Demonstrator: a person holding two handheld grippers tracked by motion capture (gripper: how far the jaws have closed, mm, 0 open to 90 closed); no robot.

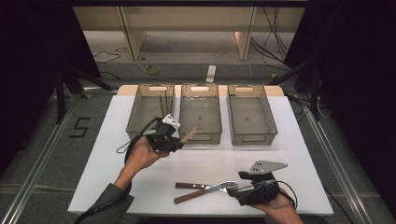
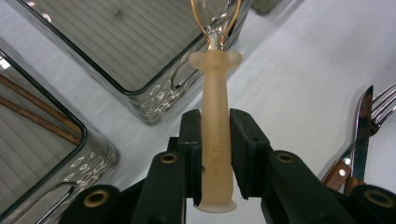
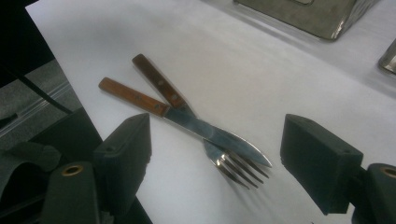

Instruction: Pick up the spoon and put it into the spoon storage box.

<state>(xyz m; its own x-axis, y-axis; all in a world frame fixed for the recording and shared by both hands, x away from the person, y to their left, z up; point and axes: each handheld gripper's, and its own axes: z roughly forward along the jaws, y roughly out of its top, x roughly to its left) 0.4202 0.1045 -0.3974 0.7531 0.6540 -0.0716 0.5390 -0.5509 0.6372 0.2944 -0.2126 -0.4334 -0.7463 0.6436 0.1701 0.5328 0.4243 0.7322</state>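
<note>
The left gripper [image 2: 215, 154] is clamped on the pale frosted plastic handle [image 2: 215, 135] of a small utensil with a gold-rimmed clear head, held above the white table [image 1: 299, 140] just before the middle clear plastic bin [image 1: 201, 114]. Judged light, stiff and smooth; the thin neck looks fragile, so a mid-handle grip suits. The right gripper [image 3: 217, 154], jaws wide and empty, hovers over the crossed wooden-handled knife [image 3: 187, 119] and fork [image 3: 161, 86].

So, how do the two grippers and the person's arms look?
Both grippers are black. The left gripper has a white part on top and a black cable looping down beside the dark sleeve. The right gripper carries a grey three-cornered plate. Brass-coloured rivets mark the blocky jaws.
</note>
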